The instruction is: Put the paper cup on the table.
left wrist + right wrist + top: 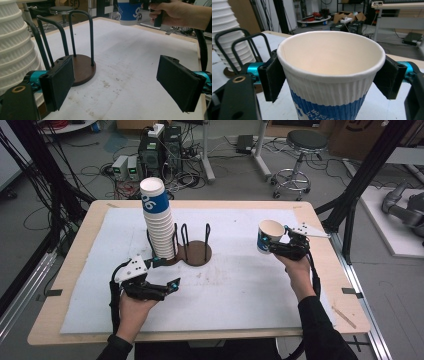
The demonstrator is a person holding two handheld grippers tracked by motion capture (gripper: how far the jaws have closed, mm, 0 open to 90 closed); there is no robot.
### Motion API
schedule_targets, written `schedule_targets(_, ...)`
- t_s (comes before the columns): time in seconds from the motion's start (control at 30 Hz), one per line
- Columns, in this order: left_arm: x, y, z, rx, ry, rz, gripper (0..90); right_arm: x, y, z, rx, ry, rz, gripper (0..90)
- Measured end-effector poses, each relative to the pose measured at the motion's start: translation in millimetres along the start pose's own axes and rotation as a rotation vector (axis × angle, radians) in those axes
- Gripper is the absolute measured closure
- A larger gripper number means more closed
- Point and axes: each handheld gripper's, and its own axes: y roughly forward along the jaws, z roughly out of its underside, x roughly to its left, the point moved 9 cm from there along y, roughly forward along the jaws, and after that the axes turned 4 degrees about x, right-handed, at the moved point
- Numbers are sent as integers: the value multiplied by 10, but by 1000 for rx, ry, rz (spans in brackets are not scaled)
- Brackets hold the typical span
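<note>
White ribbed paper cup point(329, 82) with blue printed band, empty

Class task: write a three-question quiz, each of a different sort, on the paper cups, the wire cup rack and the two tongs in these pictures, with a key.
1. True or false: the right tongs grip a single white-and-blue ribbed paper cup held above the table.
2. Multiple choice: the tall stack of upturned white ribbed paper cups stands A) on the stool, B) at the dark wire cup rack on its round brown base, C) in the right tongs.
3. Fill in: the left tongs are ____, with nothing between the pads.

Key: 1 true; 2 B; 3 open.
</note>
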Motion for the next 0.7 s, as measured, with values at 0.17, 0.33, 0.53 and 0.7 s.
schedule_targets(0.17,9,5,5,1,-3,-2,148,-37,66,40,-16,3,35,204)
schedule_targets(0.33,13,13,13,4,0,-7,148,-98,136,119,-4,21,71,203)
schedule_targets(0.53,44,5,21,-2,-12,-21,148,-182,218,218,12,48,101,203)
schedule_targets(0.7,47,8,26,-5,-13,-20,148,-207,304,283,26,48,109,204)
